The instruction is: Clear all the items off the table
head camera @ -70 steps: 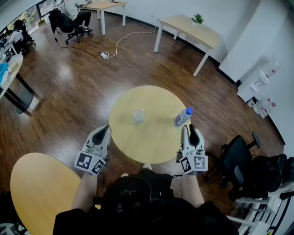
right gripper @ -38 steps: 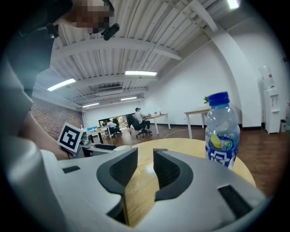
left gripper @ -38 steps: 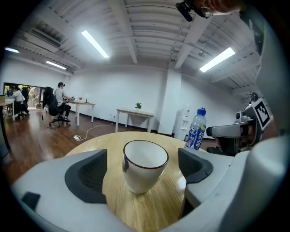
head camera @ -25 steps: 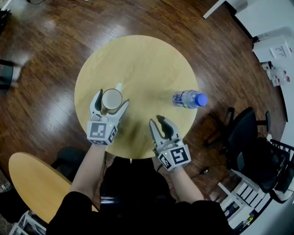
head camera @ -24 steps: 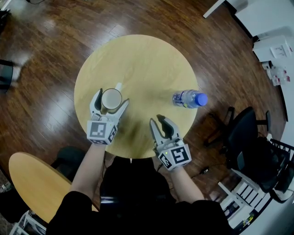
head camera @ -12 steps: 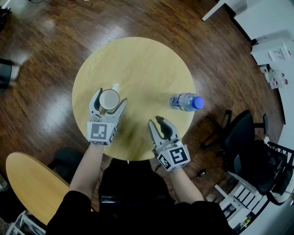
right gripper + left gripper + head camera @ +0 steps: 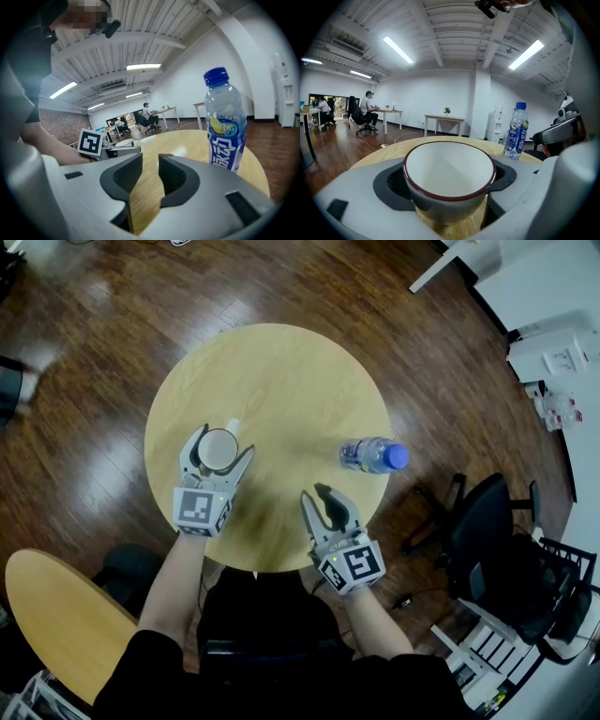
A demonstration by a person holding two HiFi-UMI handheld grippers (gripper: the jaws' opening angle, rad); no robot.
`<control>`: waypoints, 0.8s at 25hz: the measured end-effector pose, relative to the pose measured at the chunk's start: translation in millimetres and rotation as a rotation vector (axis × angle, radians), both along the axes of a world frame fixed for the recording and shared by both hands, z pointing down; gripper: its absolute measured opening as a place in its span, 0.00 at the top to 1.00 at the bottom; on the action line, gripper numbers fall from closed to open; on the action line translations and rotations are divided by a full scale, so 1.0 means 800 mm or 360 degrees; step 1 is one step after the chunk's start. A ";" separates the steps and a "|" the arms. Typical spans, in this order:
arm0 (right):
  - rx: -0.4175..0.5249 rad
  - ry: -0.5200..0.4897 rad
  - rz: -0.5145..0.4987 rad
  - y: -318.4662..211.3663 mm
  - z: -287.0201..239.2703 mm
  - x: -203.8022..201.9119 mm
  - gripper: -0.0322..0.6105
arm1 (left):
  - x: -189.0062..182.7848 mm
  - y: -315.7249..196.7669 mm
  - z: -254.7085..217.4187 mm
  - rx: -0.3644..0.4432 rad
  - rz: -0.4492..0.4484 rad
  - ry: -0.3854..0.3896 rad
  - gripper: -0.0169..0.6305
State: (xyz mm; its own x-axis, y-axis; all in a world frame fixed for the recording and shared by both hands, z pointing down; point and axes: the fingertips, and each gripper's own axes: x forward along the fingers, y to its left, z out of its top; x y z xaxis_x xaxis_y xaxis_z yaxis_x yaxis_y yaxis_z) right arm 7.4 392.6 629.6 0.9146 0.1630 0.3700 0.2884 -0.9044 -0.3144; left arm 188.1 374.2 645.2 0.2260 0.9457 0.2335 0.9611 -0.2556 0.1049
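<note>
A white cup (image 7: pixel 217 453) with a dark red rim stands on the near left of the round wooden table (image 7: pixel 281 371). My left gripper (image 7: pixel 223 442) is shut on the cup, one jaw at each side; in the left gripper view the cup (image 7: pixel 449 168) fills the space between the pads of that gripper (image 7: pixel 450 185). A clear water bottle (image 7: pixel 372 455) with a blue cap stands upright at the table's right edge. My right gripper (image 7: pixel 315 493) hovers over the near edge, left of the bottle, jaws a narrow gap apart and empty. In the right gripper view the bottle (image 7: pixel 226 126) stands beyond and right of that gripper (image 7: pixel 150 161).
A black office chair (image 7: pixel 487 540) stands right of the table on the dark wood floor. A second round table (image 7: pixel 56 615) lies at the near left. White cabinets (image 7: pixel 553 324) are at the far right. Desks and a seated person (image 7: pixel 368 110) are far behind.
The left gripper's jaws have closed in on the cup's sides. The view has shifted a little; the right gripper stays near the table's front edge, its gap unchanged.
</note>
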 end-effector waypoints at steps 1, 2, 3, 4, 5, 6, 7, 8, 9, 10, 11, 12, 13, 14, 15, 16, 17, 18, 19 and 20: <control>-0.0009 0.0007 -0.0007 0.002 -0.005 0.003 0.78 | -0.001 -0.002 -0.003 0.0002 0.0004 -0.0004 0.33; -0.0018 0.0016 -0.0015 0.003 -0.010 0.006 0.78 | -0.001 -0.004 -0.007 -0.0002 0.0006 -0.0001 0.33; -0.0028 0.0027 -0.0025 0.005 -0.015 0.010 0.78 | -0.002 -0.006 -0.013 -0.0011 0.0007 0.0003 0.34; -0.0039 0.0040 -0.0038 0.005 -0.020 0.013 0.78 | -0.002 -0.007 -0.020 -0.0026 0.0006 0.0005 0.34; -0.0051 0.0055 -0.0054 0.006 -0.026 0.016 0.78 | -0.003 -0.008 -0.029 -0.0045 0.0006 0.0006 0.34; -0.0064 0.0069 -0.0072 0.005 -0.033 0.018 0.78 | -0.005 -0.009 -0.039 -0.0066 0.0006 0.0006 0.34; -0.0078 0.0082 -0.0091 0.004 -0.041 0.021 0.78 | -0.006 -0.010 -0.051 -0.0087 0.0008 0.0006 0.34; -0.0093 0.0097 -0.0109 0.002 -0.051 0.025 0.78 | -0.007 -0.013 -0.064 -0.0109 0.0010 0.0008 0.34; -0.0109 0.0114 -0.0127 0.000 -0.060 0.030 0.78 | -0.005 -0.016 -0.078 -0.0135 0.0009 0.0014 0.34; -0.0128 0.0137 -0.0146 -0.002 -0.071 0.038 0.78 | 0.000 -0.020 -0.094 -0.0165 0.0001 0.0021 0.34; -0.0150 0.0165 -0.0171 -0.004 -0.081 0.048 0.78 | 0.007 -0.025 -0.110 -0.0201 -0.0016 0.0025 0.34; -0.0172 0.0195 -0.0198 -0.006 -0.091 0.058 0.78 | 0.015 -0.033 -0.125 -0.0241 -0.0038 0.0025 0.34; -0.0193 0.0223 -0.0226 -0.009 -0.100 0.066 0.78 | 0.022 -0.042 -0.140 -0.0281 -0.0060 0.0024 0.34; -0.0209 0.0245 -0.0250 -0.012 -0.107 0.073 0.78 | 0.026 -0.054 -0.155 -0.0316 -0.0082 0.0025 0.34; -0.0223 0.0259 -0.0270 -0.015 -0.114 0.078 0.78 | 0.029 -0.067 -0.169 -0.0341 -0.0100 0.0035 0.34; -0.0233 0.0267 -0.0289 -0.021 -0.121 0.083 0.78 | 0.030 -0.083 -0.184 -0.0357 -0.0114 0.0054 0.34; -0.0242 0.0274 -0.0312 -0.029 -0.126 0.088 0.78 | 0.030 -0.102 -0.197 -0.0364 -0.0130 0.0077 0.34; -0.0248 0.0287 -0.0344 -0.042 -0.133 0.095 0.78 | 0.032 -0.125 -0.208 -0.0366 -0.0156 0.0101 0.34; -0.0252 0.0308 -0.0388 -0.058 -0.139 0.105 0.78 | 0.035 -0.153 -0.217 -0.0362 -0.0197 0.0128 0.34; -0.0256 0.0337 -0.0445 -0.077 -0.146 0.118 0.78 | 0.040 -0.183 -0.225 -0.0354 -0.0252 0.0160 0.34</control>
State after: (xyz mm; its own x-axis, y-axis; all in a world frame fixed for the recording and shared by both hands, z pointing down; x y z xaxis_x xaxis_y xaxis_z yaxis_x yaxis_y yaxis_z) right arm 101.9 331.0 512.7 0.9854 -0.0626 0.1584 -0.0321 -0.9816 -0.1881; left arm 220.1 227.7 464.9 0.3865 0.9223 -0.0068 0.9194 -0.3847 0.0816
